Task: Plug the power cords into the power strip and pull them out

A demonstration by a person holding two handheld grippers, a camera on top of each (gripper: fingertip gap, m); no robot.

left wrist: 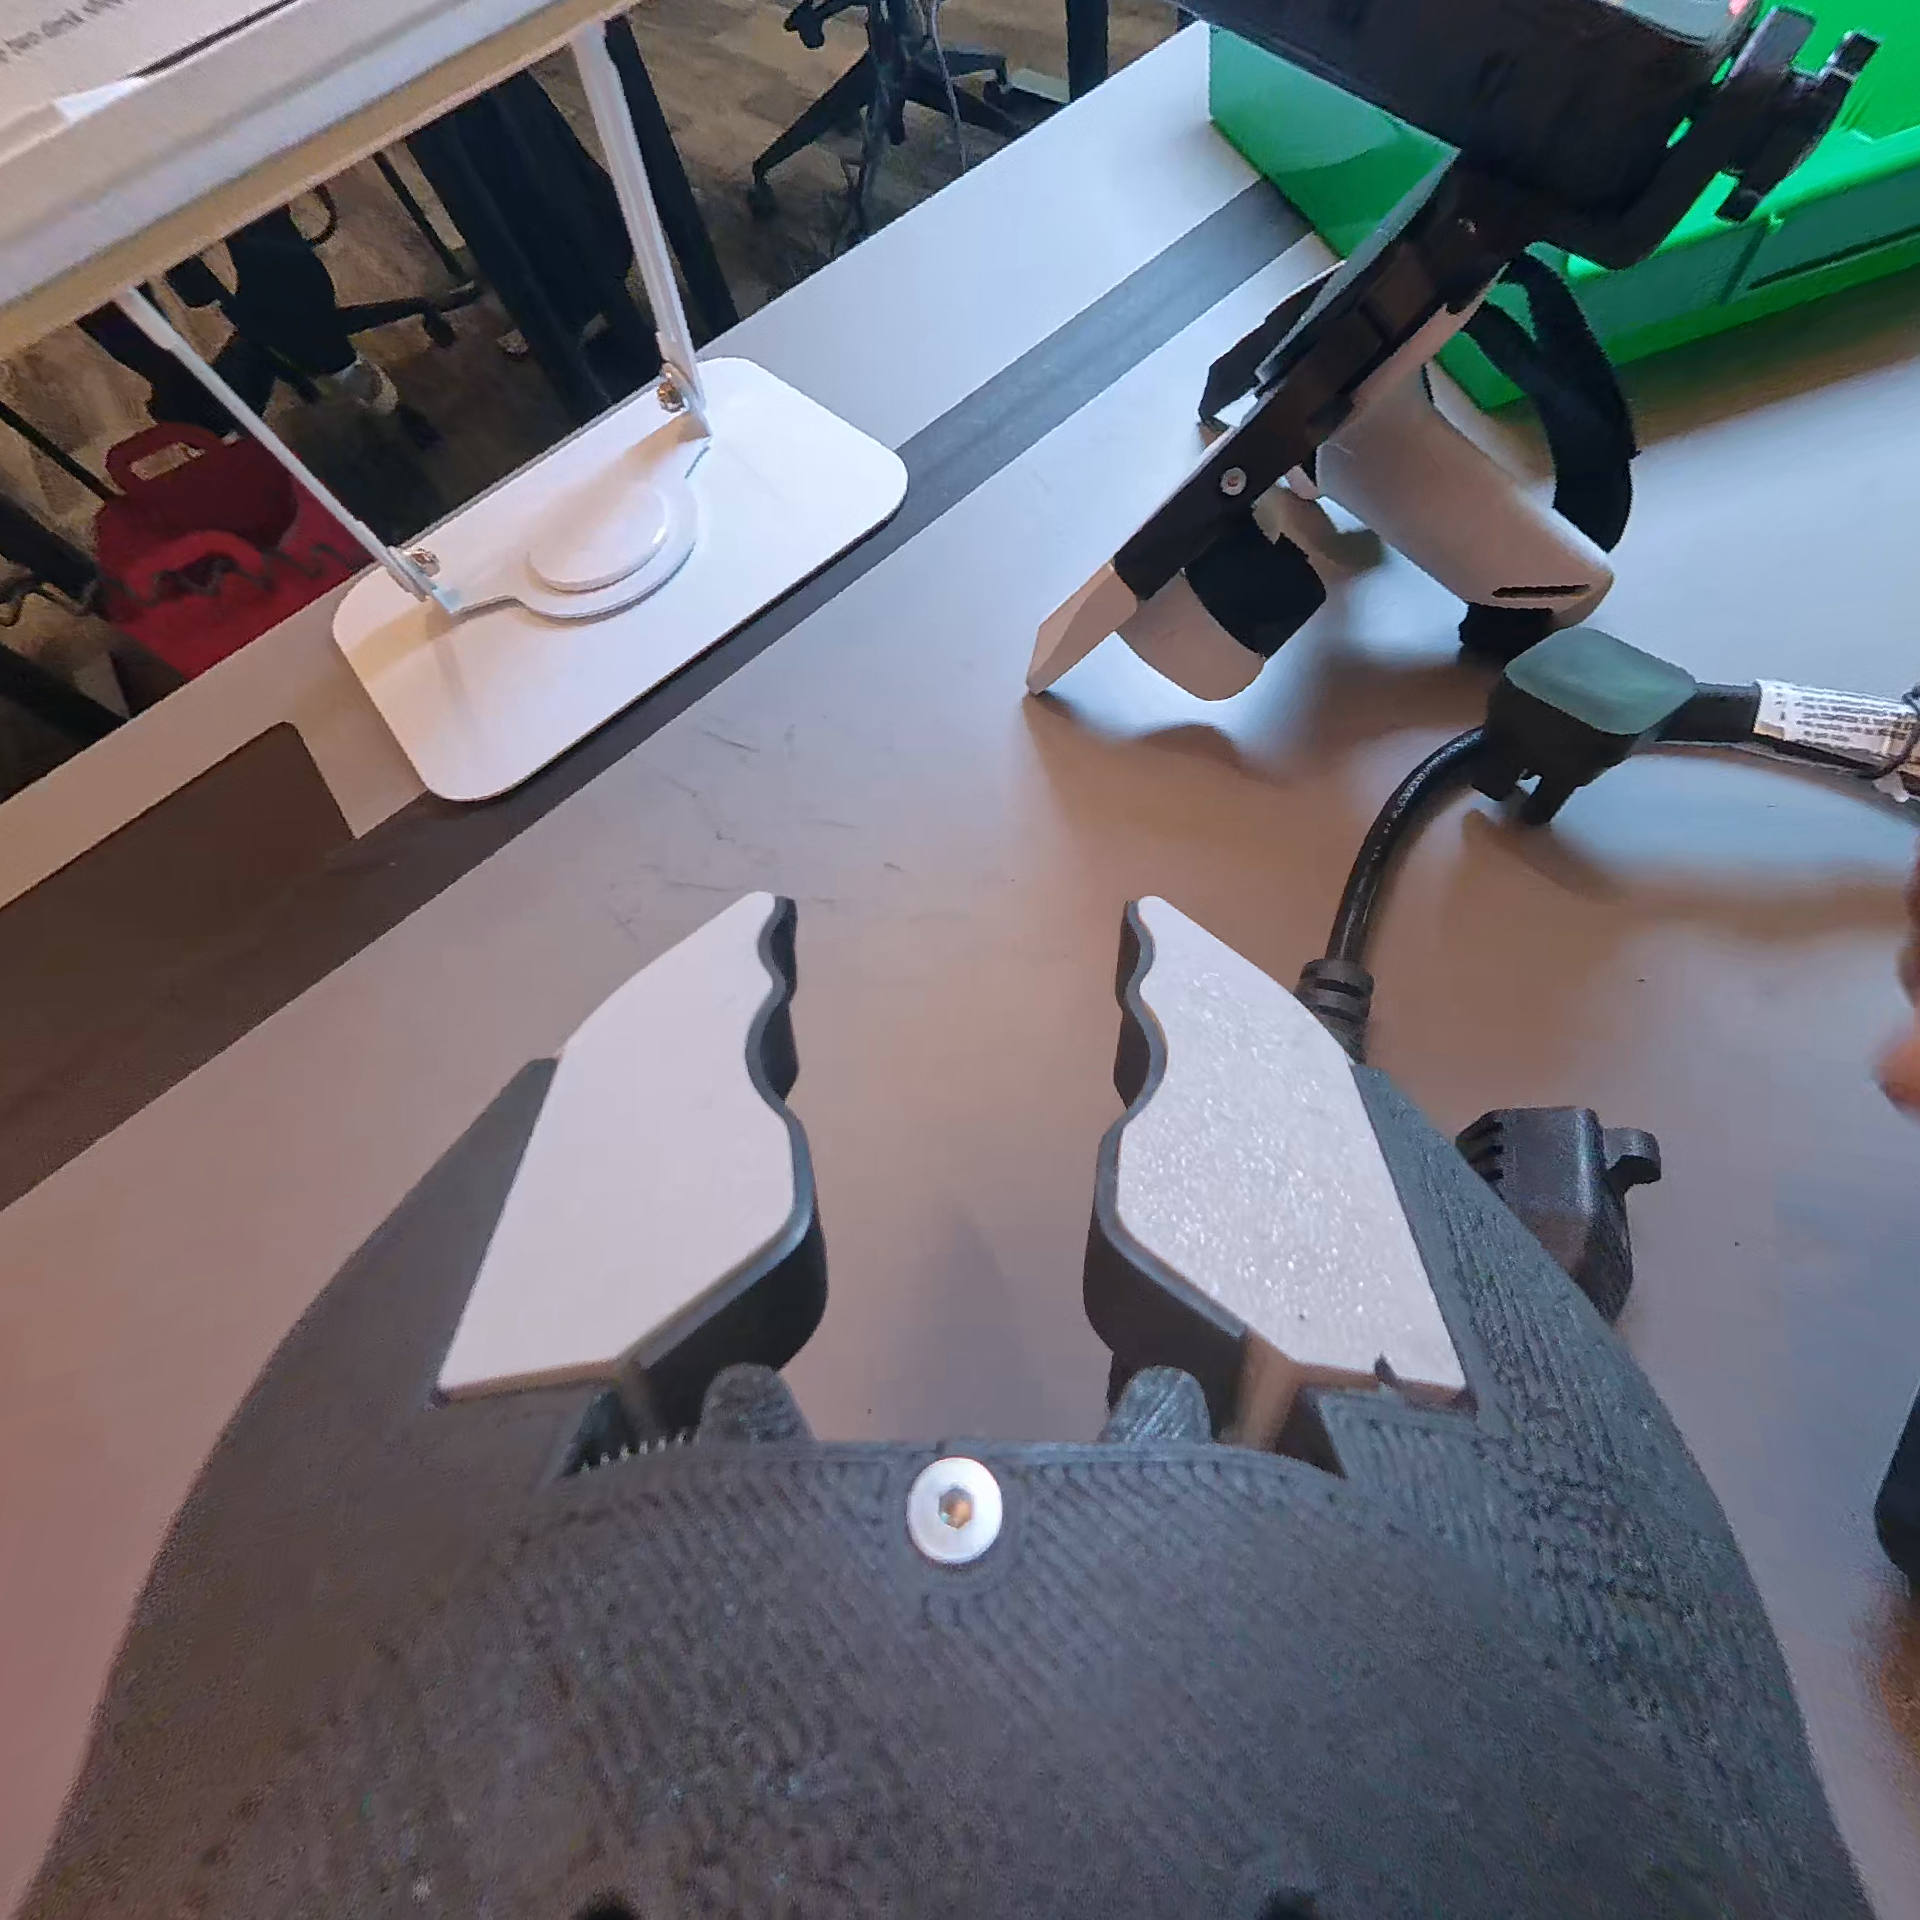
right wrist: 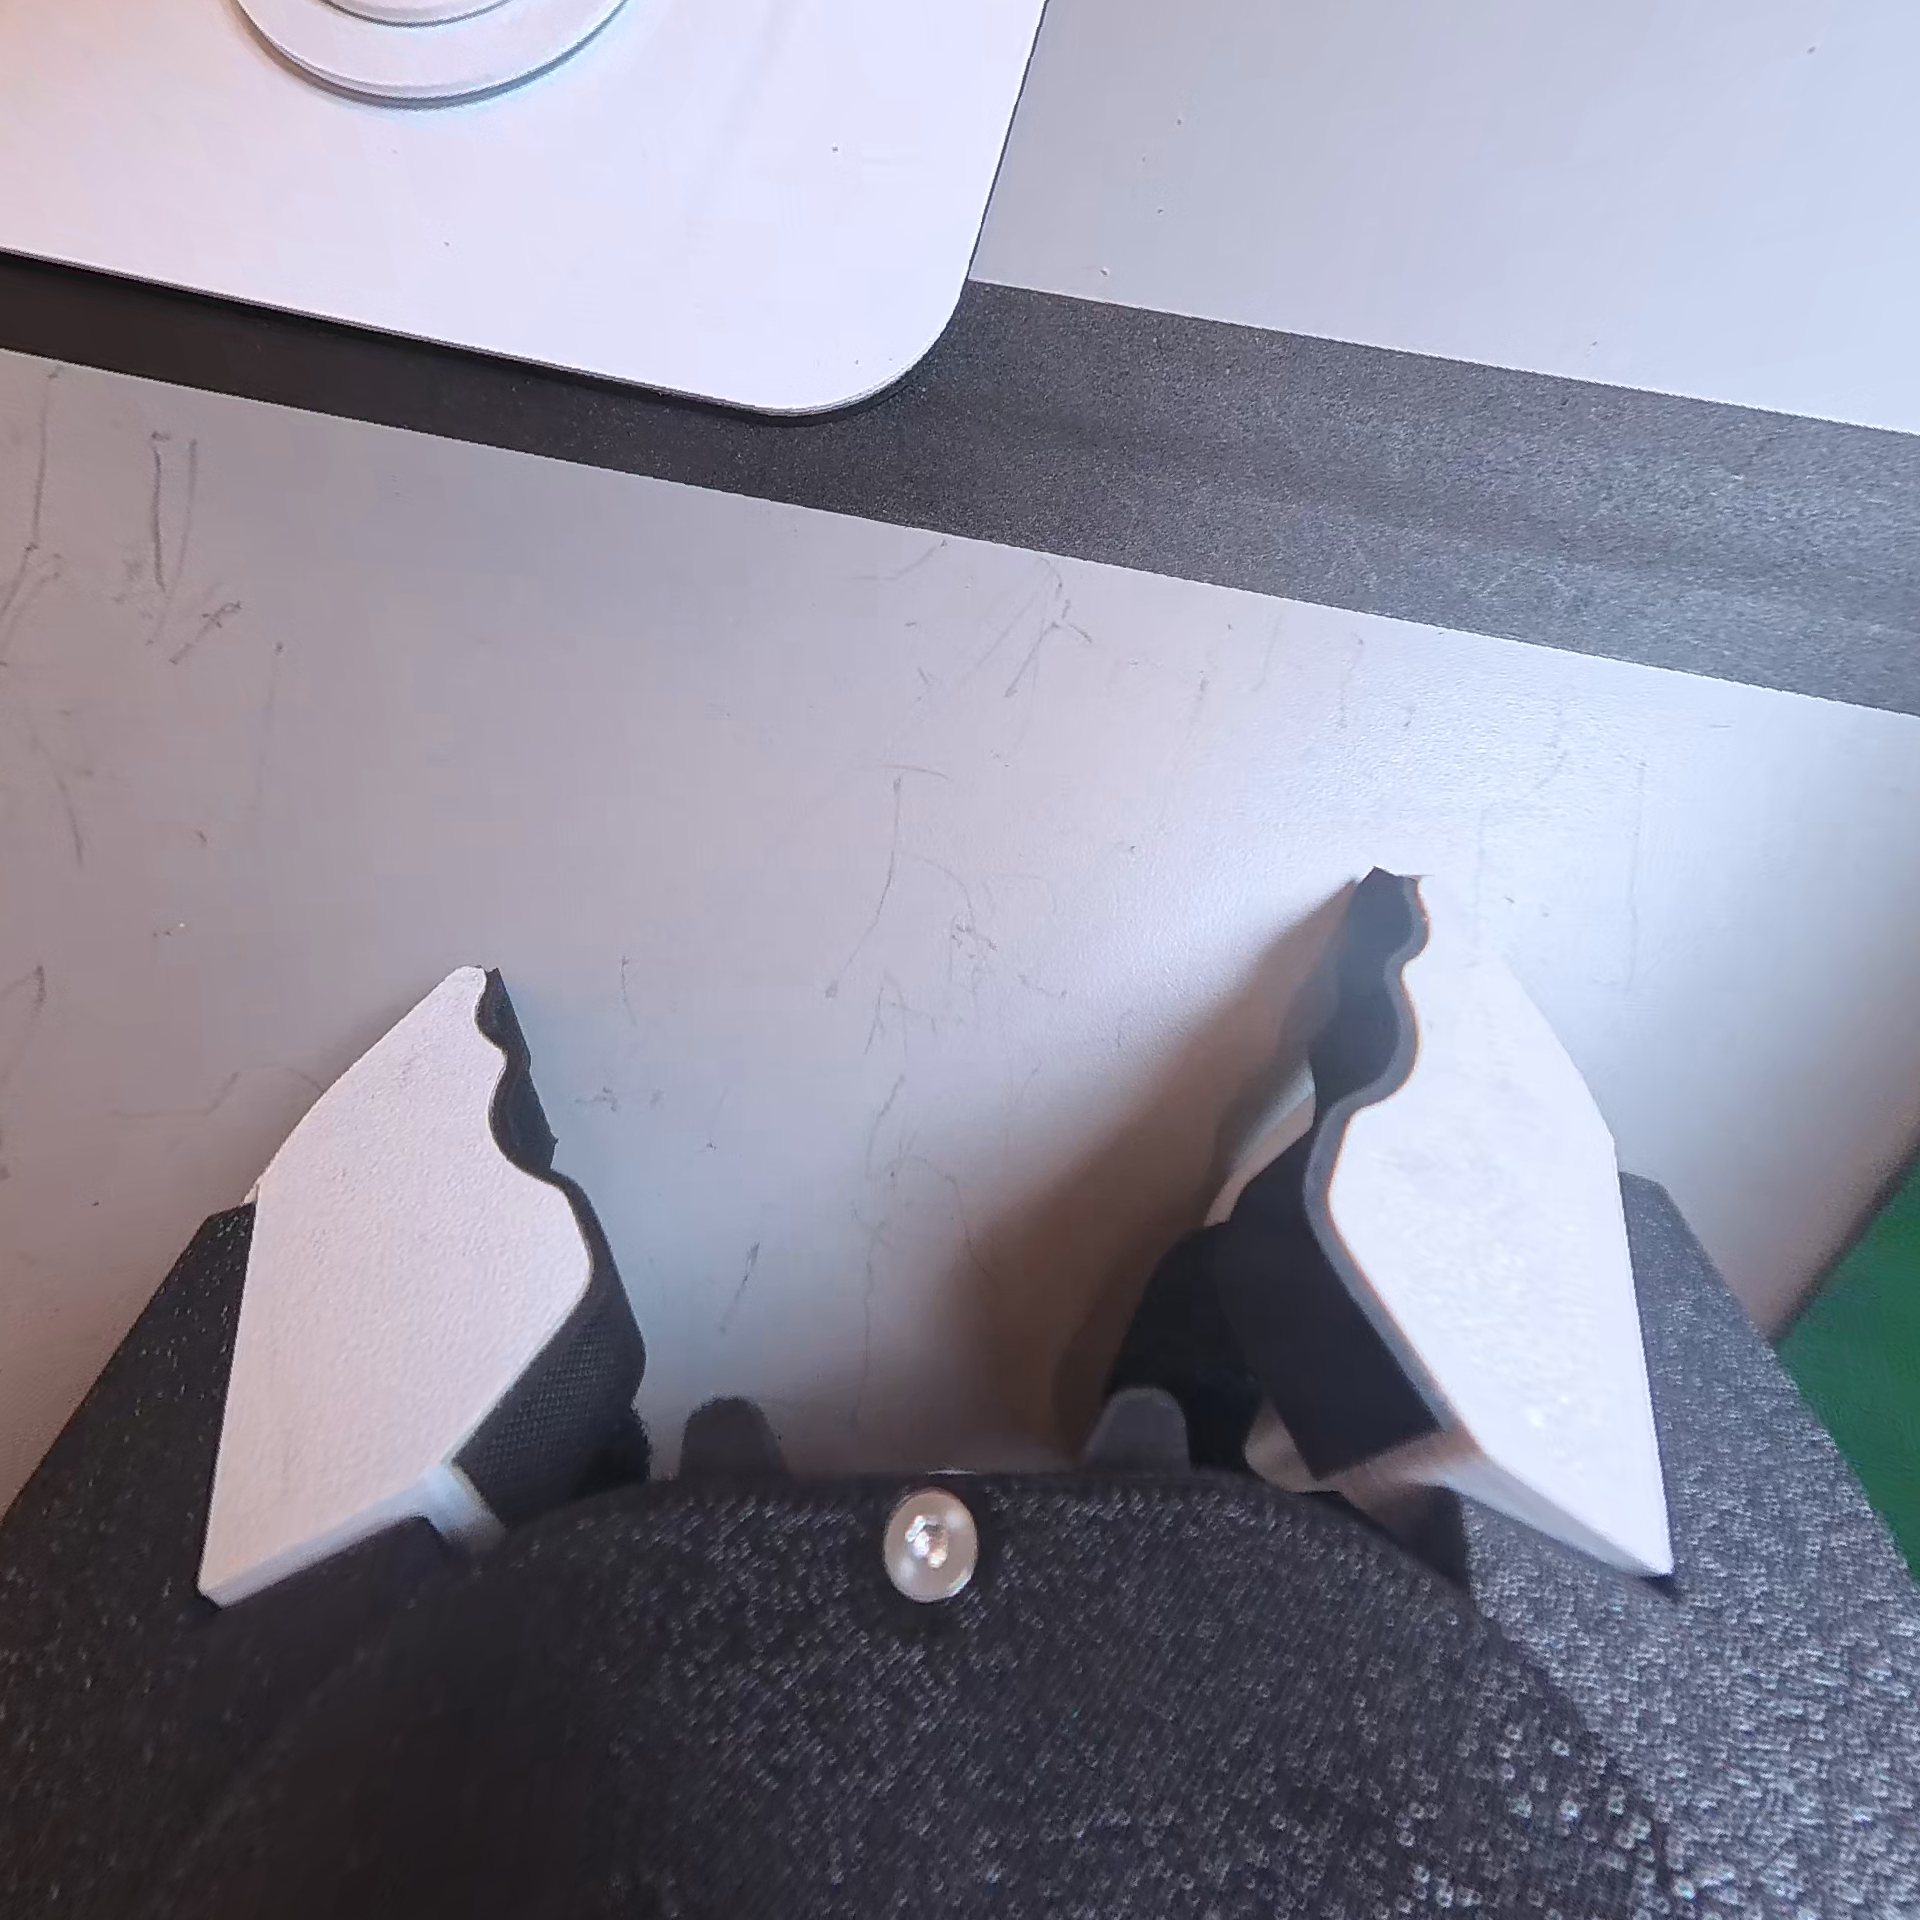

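Observation:
My left gripper is open and empty, low over the grey table. A black plug with a white-labelled cord lies on the table to its front right. A black cord curves down to a second black plug, partly hidden behind my right-hand finger. My right gripper is open and empty over bare scratched table; it also shows in the left wrist view, tips down near the table, left of the labelled plug. No power strip is clearly in view.
A white stand base sits on the table's far side across a black strip. A green box stands at the back right. A dark object and a hand show at the right edge.

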